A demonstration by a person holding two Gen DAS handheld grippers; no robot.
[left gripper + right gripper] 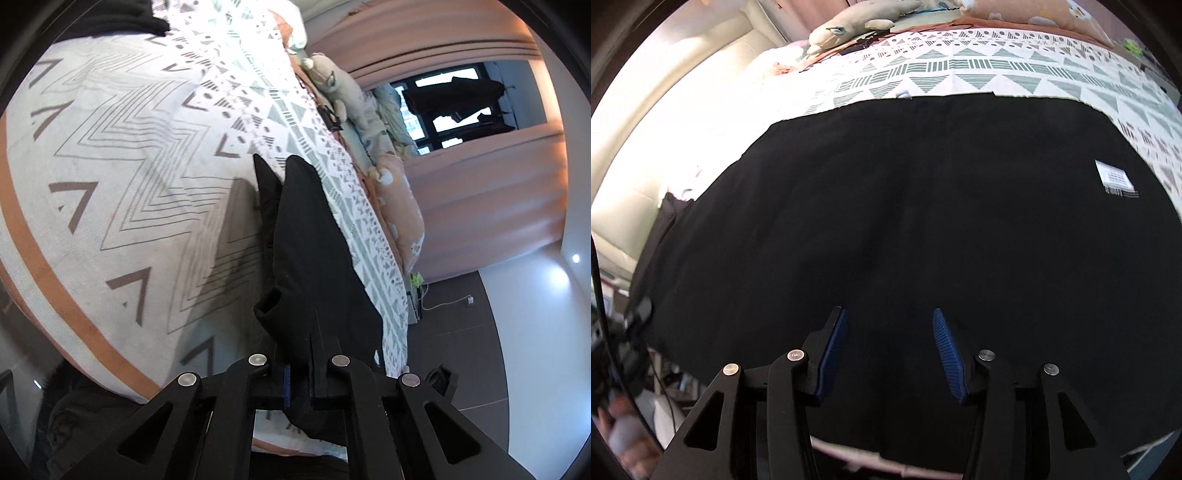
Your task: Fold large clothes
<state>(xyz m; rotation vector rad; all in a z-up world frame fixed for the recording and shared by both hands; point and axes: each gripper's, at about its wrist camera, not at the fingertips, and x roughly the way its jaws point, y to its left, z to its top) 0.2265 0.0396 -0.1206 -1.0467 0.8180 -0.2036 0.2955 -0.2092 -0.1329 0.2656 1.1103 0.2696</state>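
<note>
A large black garment [905, 221] lies spread flat over the patterned bedspread [960, 70] and fills the right wrist view; a white label [1115, 179] shows at its right side. My right gripper [890, 317] is open just above the garment's near part, blue pads [947, 350] apart, holding nothing. In the left wrist view my left gripper [301, 373] is shut on a bunched edge of the black garment [314, 251], which hangs lifted off the bedspread [129, 166] and stretches away from the jaws.
A grey plush toy [332, 85] and an orange pillow [399, 199] lie along the bed's far side; the toy also shows in the right wrist view [857, 22]. Pink curtains [461, 206] and a dark window [454, 107] stand beyond. More black cloth [122, 18] lies at the bed's far end.
</note>
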